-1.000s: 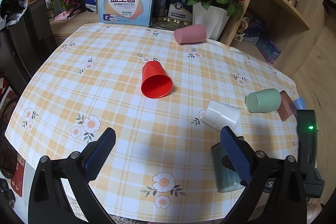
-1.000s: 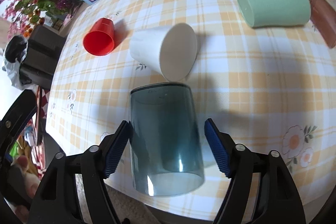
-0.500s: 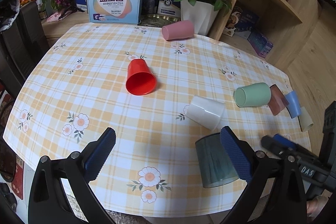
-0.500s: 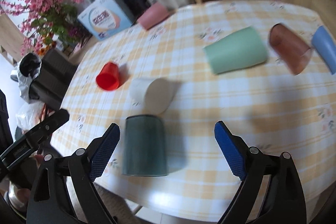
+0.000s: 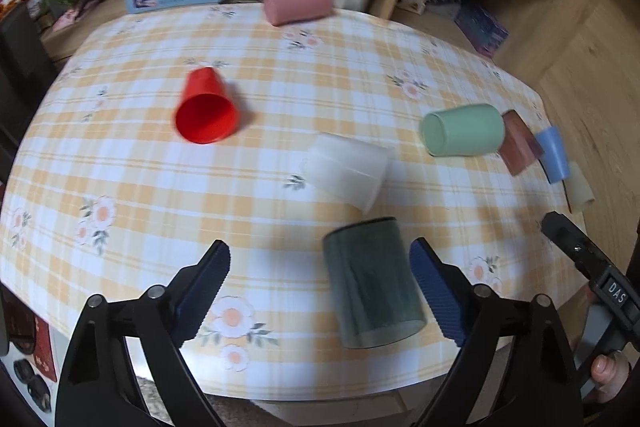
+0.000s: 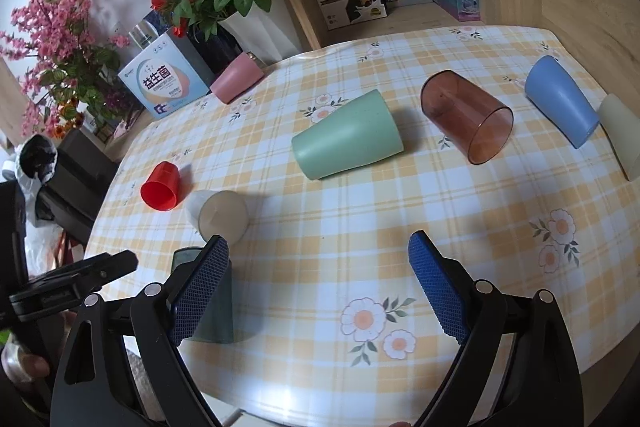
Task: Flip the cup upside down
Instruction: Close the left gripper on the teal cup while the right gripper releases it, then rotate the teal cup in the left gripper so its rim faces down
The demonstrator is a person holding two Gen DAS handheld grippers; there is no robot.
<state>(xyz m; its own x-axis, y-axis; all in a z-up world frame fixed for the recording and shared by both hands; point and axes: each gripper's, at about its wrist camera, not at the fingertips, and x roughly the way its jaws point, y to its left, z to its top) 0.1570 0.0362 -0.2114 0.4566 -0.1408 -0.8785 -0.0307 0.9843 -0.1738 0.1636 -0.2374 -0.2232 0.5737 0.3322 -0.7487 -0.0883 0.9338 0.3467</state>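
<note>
Backing off, the right gripper [image 6: 318,283] no longer straddles the grey cup [image 5: 374,281] — a second ago its fingers flanked it closely; now they stand spread and empty, the cup low to their left, partly behind the left finger. That cup stands mouth-down on the table [image 5: 140,187], so this flip looks done. Meanwhile the left gripper [image 5: 320,293] has swung nearer — also spread, holding nothing, the cup just inside its right finger. White cup [image 5: 346,171] lies just ahead, likely next.
</note>
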